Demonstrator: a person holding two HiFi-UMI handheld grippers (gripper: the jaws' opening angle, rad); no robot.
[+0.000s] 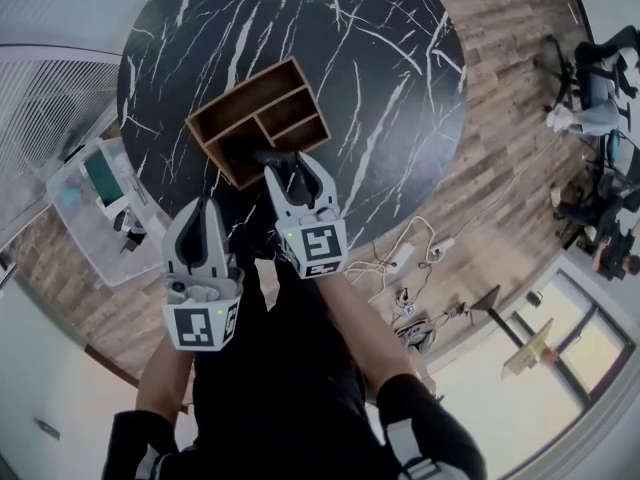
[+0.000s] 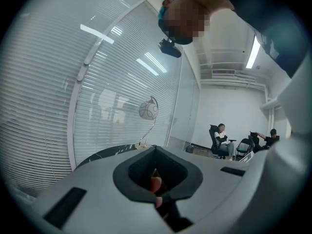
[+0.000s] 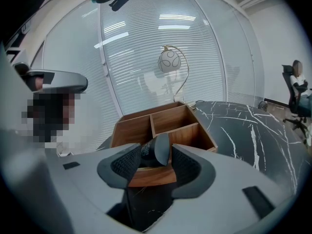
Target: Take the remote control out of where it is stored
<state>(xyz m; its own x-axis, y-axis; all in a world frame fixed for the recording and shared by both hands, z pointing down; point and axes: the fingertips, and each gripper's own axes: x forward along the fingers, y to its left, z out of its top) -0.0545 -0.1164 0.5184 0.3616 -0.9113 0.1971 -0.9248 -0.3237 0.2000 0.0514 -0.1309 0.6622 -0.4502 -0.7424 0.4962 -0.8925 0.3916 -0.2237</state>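
A wooden divided tray (image 1: 245,90) (image 3: 131,130) sits on the round black marble table (image 1: 380,68) (image 3: 243,130). At its near side, the dark remote control (image 1: 272,158) (image 3: 157,149) stands tilted between the jaws of my right gripper (image 1: 290,163) (image 3: 156,152). Those jaws are spread wide, and a sliver of wood shows between the remote and the right pad. My left gripper (image 1: 200,206) (image 2: 156,147) hangs back off the table's near edge. It points up at the blinds, its tips together and nothing in them.
A globe lamp (image 3: 169,61) (image 2: 148,110) stands on the table's far side, before glass with blinds. A clear plastic bin (image 1: 95,198) sits on the floor at the left, cables (image 1: 410,258) at the right. People sit in chairs (image 2: 219,138) across the room.
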